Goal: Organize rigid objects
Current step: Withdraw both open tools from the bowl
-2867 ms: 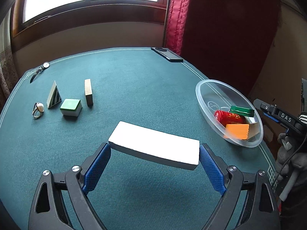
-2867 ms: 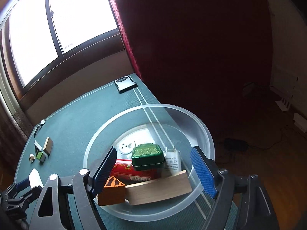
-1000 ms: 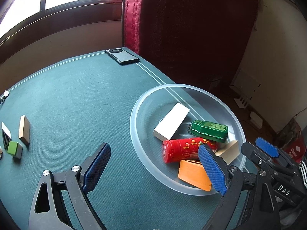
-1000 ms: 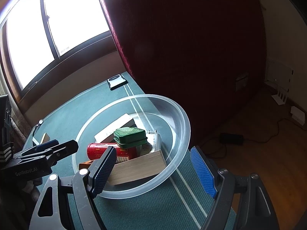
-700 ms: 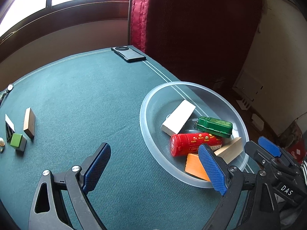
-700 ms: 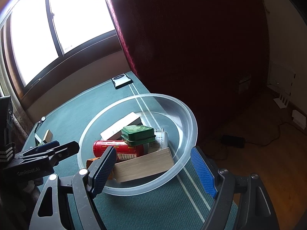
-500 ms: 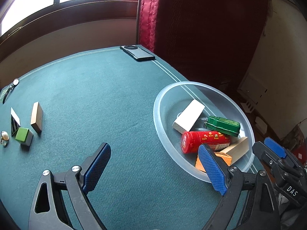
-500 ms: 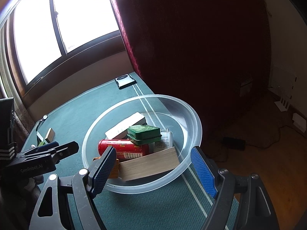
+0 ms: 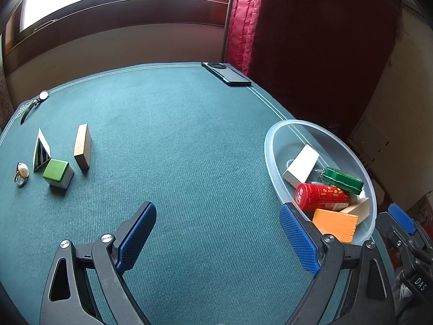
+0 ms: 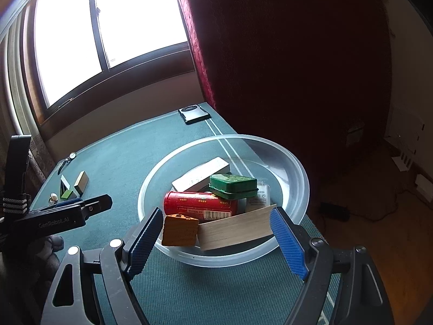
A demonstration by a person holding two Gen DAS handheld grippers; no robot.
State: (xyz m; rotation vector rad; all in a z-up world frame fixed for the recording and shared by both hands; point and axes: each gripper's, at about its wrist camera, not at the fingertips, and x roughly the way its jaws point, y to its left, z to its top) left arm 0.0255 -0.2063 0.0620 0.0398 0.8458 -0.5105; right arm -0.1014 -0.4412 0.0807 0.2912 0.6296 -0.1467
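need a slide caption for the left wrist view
Open left tongs above green felt table; clear bowl holds sorted items, green cube and wooden block wait at left.

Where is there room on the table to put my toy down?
The widest bare patch of felt lies in the middle, between the wood block and the bowl. The strip from there back to the phone is free too. The bowl is crowded, and the left edge is crowded by the green cube, wedge and ring.

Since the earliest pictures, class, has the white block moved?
Yes. The white block was between the left tongs over the green table; now it lies inside the clear bowl at the table's right edge.
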